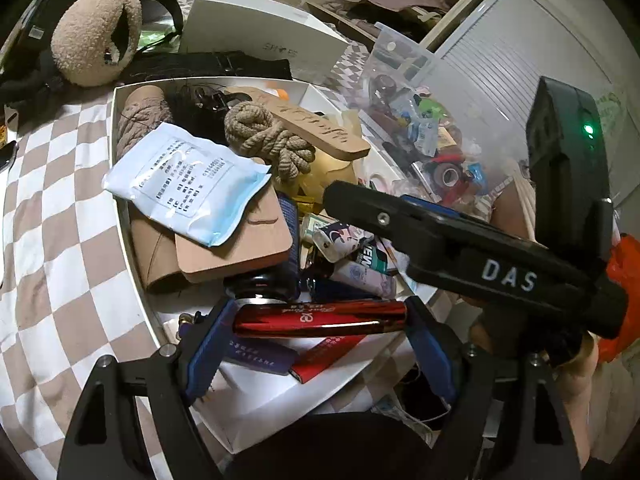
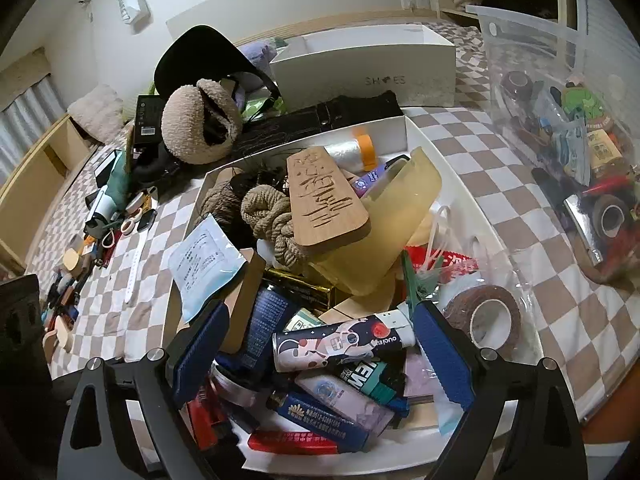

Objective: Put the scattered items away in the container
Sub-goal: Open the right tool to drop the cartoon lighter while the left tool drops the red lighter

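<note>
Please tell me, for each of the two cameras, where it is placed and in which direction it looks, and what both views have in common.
Left wrist: sits on the left gripper, looking down into the white tray; its fingers hold a red tube crosswise, and the right gripper crosses the view.
Right wrist: sits on the right gripper, looking down into the same tray; its blue fingers stand open above the clutter.
Shared: wooden plaque, rope knot, shoe box.

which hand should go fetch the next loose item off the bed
Right. The right gripper hangs open and empty over the white container, while the left gripper holds a shiny red tube.
</note>
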